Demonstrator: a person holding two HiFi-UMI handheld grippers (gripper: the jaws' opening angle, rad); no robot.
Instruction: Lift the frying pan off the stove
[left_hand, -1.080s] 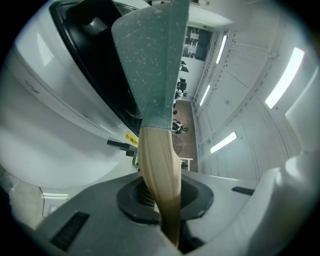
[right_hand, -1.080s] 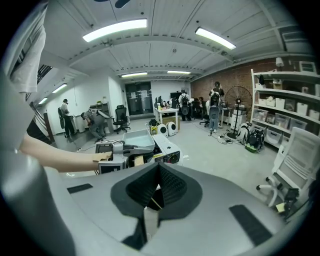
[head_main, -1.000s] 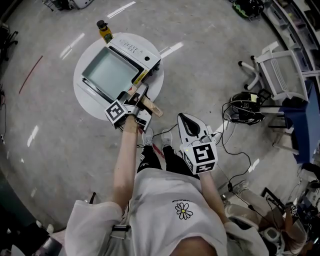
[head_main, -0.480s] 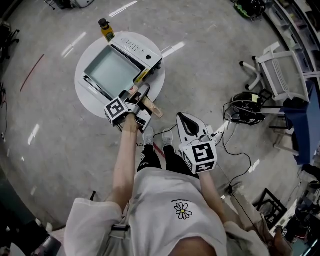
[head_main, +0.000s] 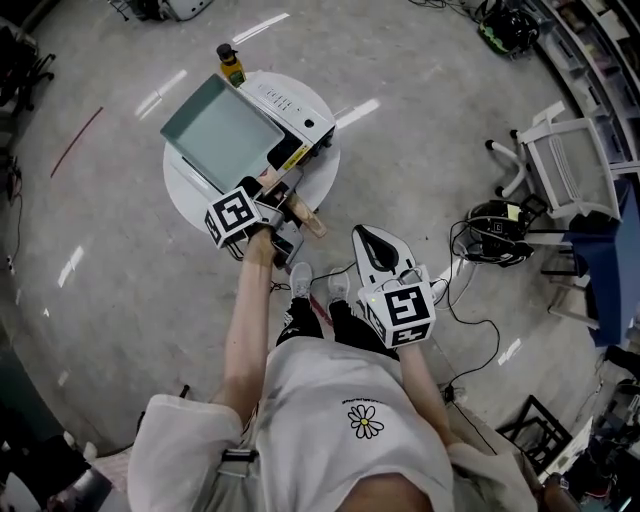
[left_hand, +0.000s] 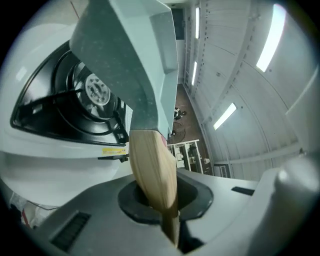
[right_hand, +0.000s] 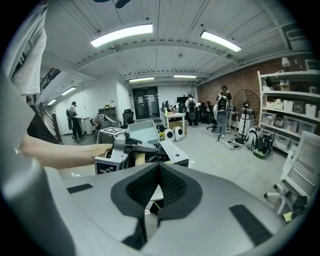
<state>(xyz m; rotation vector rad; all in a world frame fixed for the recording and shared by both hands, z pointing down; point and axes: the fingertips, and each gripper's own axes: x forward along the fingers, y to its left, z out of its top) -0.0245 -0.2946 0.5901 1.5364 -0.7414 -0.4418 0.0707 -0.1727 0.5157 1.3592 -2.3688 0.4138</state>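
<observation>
The left gripper (head_main: 283, 190) is clamped tight on the wooden handle (left_hand: 152, 170) of the square, pale green frying pan (head_main: 220, 135). The pan hangs tilted above the portable gas stove (head_main: 295, 108) on the round white table (head_main: 185, 190), its burner (left_hand: 95, 90) uncovered beneath. The right gripper (head_main: 370, 240), near the person's knees, has its jaws together on nothing.

The person wears a white short-sleeved T-shirt (head_main: 330, 390) with a small daisy print (head_main: 367, 421), white petals round a yellow centre. Beyond the daisy print show black trousers (head_main: 302, 320) and white shoes (head_main: 297, 274). The left hand-held gripper (head_main: 281, 190) and the right hand-held gripper (head_main: 369, 240) have grey shells. Each carries a black-and-white marker cube (head_main: 232, 215).
</observation>
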